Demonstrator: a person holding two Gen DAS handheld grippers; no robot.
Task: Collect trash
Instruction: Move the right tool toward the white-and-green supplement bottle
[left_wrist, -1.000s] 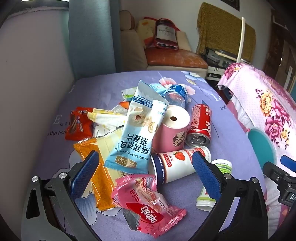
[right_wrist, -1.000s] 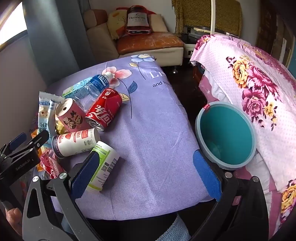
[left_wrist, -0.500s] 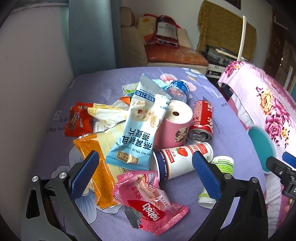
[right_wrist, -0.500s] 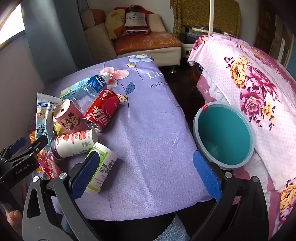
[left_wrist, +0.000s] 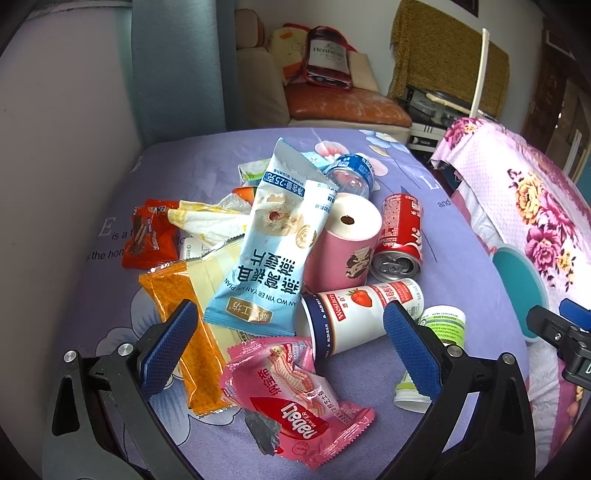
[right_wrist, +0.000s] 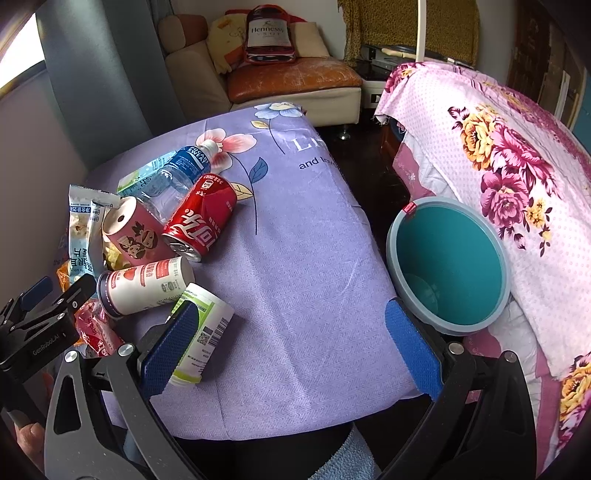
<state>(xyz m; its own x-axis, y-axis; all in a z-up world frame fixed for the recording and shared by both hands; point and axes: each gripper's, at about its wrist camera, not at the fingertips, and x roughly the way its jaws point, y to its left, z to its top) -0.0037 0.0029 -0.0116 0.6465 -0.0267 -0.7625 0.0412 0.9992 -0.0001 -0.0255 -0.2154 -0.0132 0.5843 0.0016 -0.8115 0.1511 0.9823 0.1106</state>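
A heap of trash lies on the purple tablecloth (left_wrist: 458, 236): a pink wafer wrapper (left_wrist: 295, 402), a light-blue snack bag (left_wrist: 273, 254), an orange wrapper (left_wrist: 181, 317), a white strawberry cup (left_wrist: 362, 314), a red cola can (left_wrist: 400, 236), a pink roll (left_wrist: 347, 251) and a small green-labelled bottle (right_wrist: 207, 332). My left gripper (left_wrist: 291, 347) hovers open over the pink wrapper and the cup. My right gripper (right_wrist: 291, 347) is open above the table's near edge, its left finger beside the green-labelled bottle. A teal bin (right_wrist: 450, 266) stands at the table's right.
A clear water bottle (right_wrist: 177, 177) lies behind the can, a red snack pack (left_wrist: 151, 236) at the heap's left. A floral pink cover (right_wrist: 517, 166) drapes furniture right of the bin. A sofa (right_wrist: 288, 81) stands behind the table. A hand (right_wrist: 33, 435) shows at lower left.
Both grippers have drawn back a little and risen slightly, so the trash and bin sit a bit farther off. Nothing was grasped; both stay open.
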